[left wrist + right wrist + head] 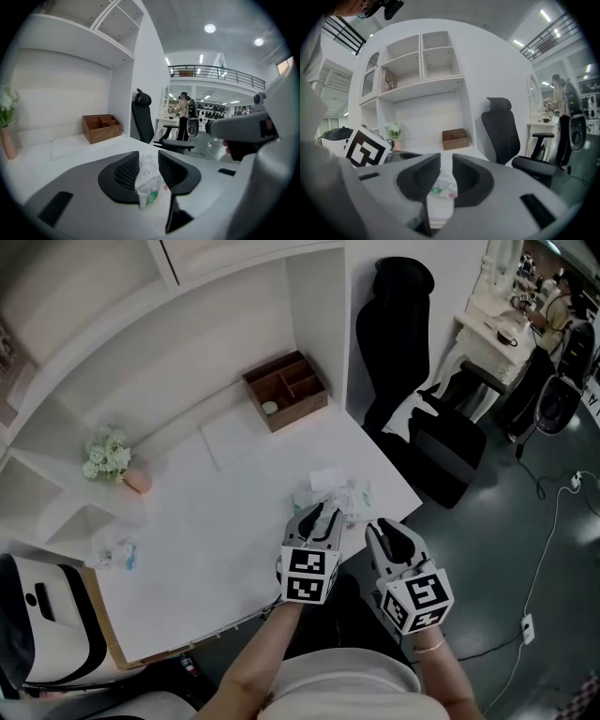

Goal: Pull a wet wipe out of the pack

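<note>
Left gripper (324,515) hovers over the near right part of the white desk (206,531), jaws spread wide, with the wet wipe pack (334,495) lying at its tips. Right gripper (384,527) sits just right of it, jaws narrowly apart, gripping nothing.

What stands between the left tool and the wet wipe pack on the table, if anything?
Nothing visible does. The left tool is open, and the wet wipe pack lies just ahead of its gap on the white table. No other thing shows between them.
</note>
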Motion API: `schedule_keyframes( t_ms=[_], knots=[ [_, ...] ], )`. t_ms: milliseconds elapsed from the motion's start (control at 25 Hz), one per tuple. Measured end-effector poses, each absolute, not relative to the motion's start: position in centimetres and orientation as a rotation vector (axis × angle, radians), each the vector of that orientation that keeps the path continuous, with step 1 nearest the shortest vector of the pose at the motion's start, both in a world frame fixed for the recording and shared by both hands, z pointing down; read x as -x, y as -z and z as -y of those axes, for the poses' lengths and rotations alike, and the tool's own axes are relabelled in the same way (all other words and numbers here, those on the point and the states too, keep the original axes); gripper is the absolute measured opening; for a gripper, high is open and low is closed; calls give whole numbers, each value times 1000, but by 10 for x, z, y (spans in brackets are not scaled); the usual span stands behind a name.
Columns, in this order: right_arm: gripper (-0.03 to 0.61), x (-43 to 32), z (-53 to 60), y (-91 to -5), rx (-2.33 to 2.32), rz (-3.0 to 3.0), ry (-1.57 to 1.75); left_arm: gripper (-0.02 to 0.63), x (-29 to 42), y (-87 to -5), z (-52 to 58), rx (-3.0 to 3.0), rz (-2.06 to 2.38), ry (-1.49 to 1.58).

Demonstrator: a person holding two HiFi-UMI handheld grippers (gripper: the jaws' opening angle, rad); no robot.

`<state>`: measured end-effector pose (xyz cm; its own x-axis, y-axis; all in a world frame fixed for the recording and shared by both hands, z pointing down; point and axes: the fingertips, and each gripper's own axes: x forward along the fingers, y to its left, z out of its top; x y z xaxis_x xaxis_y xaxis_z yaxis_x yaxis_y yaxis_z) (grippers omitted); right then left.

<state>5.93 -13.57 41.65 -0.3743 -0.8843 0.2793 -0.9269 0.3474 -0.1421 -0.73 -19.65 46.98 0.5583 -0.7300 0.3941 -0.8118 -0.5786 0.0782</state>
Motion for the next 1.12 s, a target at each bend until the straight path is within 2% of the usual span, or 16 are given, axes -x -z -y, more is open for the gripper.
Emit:
schedule_keyframes(
  t_ms=[440,600,800,1120],
  knots=[
    [64,-77,163,-429,-1627,2449,-475,109,-13,-499,229,-2461,1317,-606],
    [64,-77,170,-431,-1599,2458,-485,87,-8,-504,236,-2416,1351,-622],
    [64,-72,180,-434,-1550,2476,-489,0,2,-499,242,-2369,1367,-550],
    [64,-48,188,-449,-1334,2474,-423,-5,26,-495,243,-2323,1390,-483]
  ],
)
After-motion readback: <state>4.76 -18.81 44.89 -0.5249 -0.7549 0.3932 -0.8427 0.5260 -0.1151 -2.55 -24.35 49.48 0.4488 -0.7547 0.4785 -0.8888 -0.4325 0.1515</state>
